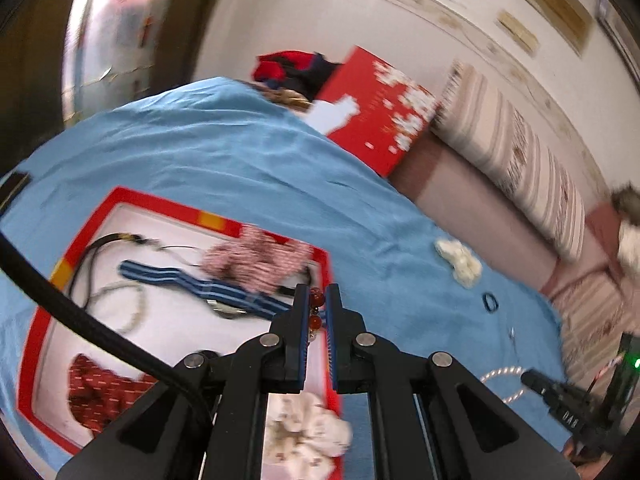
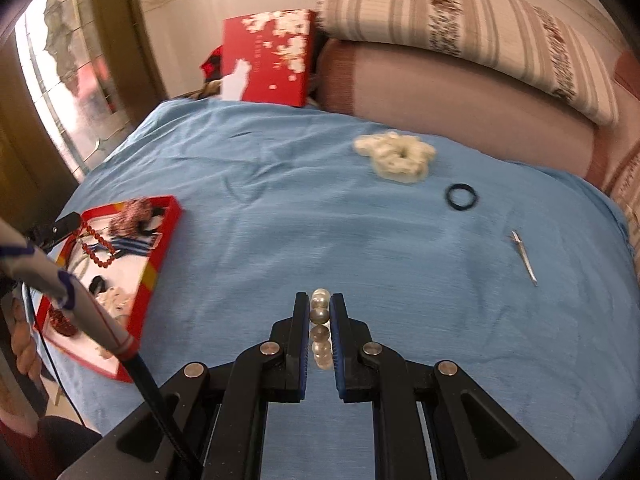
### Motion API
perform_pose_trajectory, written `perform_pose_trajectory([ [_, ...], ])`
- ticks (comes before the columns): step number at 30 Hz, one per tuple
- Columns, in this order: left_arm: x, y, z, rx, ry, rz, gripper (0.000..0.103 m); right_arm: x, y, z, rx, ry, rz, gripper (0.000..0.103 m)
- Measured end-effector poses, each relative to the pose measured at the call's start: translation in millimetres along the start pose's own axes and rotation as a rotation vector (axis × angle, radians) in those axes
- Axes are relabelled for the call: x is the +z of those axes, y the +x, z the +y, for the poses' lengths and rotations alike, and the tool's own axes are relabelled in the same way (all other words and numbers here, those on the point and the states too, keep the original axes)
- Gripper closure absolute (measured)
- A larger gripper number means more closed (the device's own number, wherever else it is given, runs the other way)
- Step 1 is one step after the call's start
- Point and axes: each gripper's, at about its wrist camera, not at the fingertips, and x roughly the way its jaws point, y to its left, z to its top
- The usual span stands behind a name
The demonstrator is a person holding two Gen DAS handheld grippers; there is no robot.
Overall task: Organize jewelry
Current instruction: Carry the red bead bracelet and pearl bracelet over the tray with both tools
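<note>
blue cloth (image 2: 320,220): soft, matt | pearl beads (image 2: 320,308): glossy, smooth | red beads (image 1: 316,300): glossy | hair clip (image 2: 524,258): shiny metal | white scrunchie (image 2: 396,156): fluffy fabric

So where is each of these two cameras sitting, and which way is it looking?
Left wrist: rides the left gripper, shut on a red bead bracelet over the red tray.
Right wrist: rides the right gripper, shut on a pearl strand over the blue cloth; a hand shows.
Shared: tray, white scrunchie, hair tie.

Red-bordered white tray (image 1: 120,196), blue cloth (image 2: 280,208), amber-red beads (image 1: 316,300), pearly grey beads (image 2: 320,304), cream scrunchie (image 2: 394,154)
</note>
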Motion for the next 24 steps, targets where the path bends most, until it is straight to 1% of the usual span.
perform_pose_trajectory([
  [4,6.6,-11.1,35.9,0.045,-0.066,-0.026,0.096,6.1,1.5,24.8,0.048,-0.028,0.003,0.092],
  [7,8.3,-14.5,56.6,0.063,-0.11,-0.03,0.096,11.7,3.2,44.8,0.08,-0.051,0.0,0.092],
  [13,8.9,-14.4,76.5,0.141,-0.127,-0.038,0.096,25.6,10.6,88.9,0.151,-0.096,0.006,0.092],
  [20,13.6,-8.1,95.7,0.155,-0.168,-0.024,0.096,44.8,22.4,150.8,0.262,-0.148,0.02,0.092],
  [24,14.1,0.5,107.2,0.155,-0.198,0.004,0.096,52.1,41.7,187.4,0.312,-0.177,0.051,0.092],
])
